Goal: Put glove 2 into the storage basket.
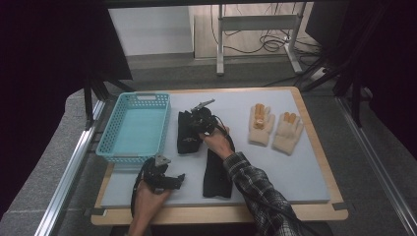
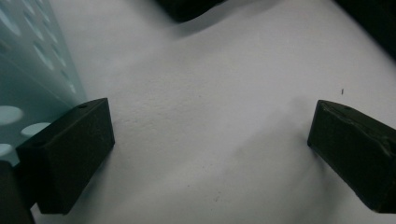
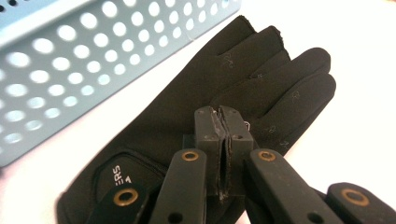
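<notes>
The black glove lies flat just right of the blue basket. It looks soft, light and limp. The right gripper has its jaws pressed together on a fold of the palm fabric, a good place to grip. The left gripper rests wide open above the mat.

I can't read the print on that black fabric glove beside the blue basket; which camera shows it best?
The right gripper view: the black fabric glove looms close, white lettering visible. The high view shows it small, partly covered. The left gripper view catches a dark, unidentifiable edge.

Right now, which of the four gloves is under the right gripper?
The black glove beside the blue basket; the other black glove lies nearer the person.
</notes>
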`<state>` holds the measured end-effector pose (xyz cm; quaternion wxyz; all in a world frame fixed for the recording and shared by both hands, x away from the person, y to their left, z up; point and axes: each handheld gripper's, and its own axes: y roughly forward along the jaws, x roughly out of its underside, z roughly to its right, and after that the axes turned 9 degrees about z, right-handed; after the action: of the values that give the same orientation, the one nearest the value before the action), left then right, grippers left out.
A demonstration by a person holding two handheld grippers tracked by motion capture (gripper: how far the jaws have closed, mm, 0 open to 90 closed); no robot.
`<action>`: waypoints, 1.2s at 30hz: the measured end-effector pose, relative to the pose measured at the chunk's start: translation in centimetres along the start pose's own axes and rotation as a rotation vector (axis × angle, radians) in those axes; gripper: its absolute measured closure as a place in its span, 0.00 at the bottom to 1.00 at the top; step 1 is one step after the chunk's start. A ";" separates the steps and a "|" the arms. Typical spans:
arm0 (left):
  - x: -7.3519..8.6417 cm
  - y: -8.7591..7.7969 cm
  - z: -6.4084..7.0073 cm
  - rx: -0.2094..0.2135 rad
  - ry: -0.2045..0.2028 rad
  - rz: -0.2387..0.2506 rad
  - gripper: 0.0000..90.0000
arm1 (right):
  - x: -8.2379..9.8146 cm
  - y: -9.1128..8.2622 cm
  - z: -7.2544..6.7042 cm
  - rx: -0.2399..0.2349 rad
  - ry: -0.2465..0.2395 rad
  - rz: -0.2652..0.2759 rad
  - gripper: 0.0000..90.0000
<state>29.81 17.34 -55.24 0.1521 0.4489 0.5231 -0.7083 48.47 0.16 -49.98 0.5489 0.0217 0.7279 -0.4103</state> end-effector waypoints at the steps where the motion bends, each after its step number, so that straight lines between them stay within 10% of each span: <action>1: 0.0 0.0 0.0 -0.001 0.002 -0.002 0.01 | -0.1 -0.5 0.0 -0.002 -0.002 0.008 0.96; 18: 0.0 0.0 0.0 0.001 0.000 0.001 0.01 | -0.1 -8.3 -0.7 0.001 -0.007 0.082 0.96; 36: 0.0 0.0 0.0 -0.001 -0.001 0.003 0.01 | 5.5 -16.9 -1.5 0.049 0.059 0.118 0.96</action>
<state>29.82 17.33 -55.24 0.1536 0.4491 0.5229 -0.7080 37.02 -12.38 -44.69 0.5497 0.0901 0.7309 -0.3943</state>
